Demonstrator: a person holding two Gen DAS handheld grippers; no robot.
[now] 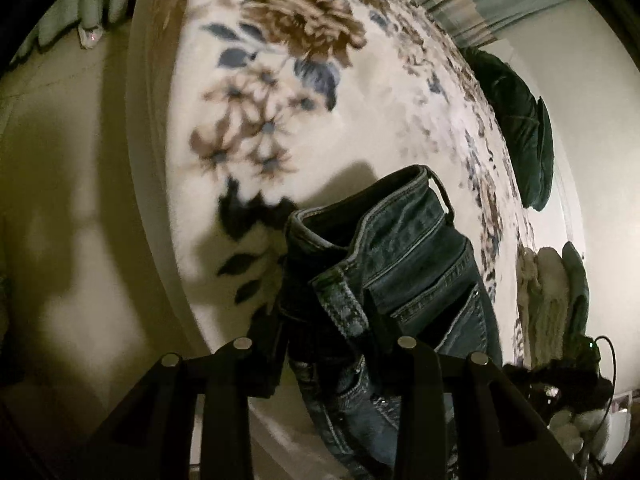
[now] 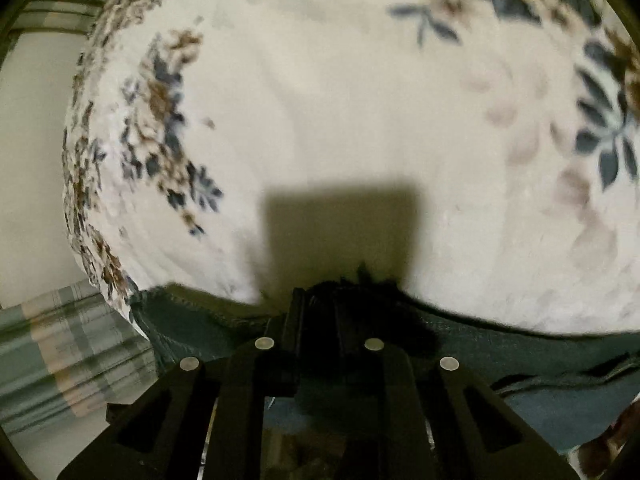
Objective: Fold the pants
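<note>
The pants are blue denim jeans. In the left wrist view my left gripper is shut on the jeans near the waistband, which stands up above the fingers with a belt loop and pocket showing. In the right wrist view my right gripper is shut on a dark frayed end of the jeans, and the denim stretches sideways across the bottom of the view over the floral blanket. The cloth between each pair of fingers is partly hidden.
The cream blanket with brown and blue flowers covers the bed. A dark green cushion lies at its far right edge. Plaid curtains hang at the left, and pale wall surrounds the bed.
</note>
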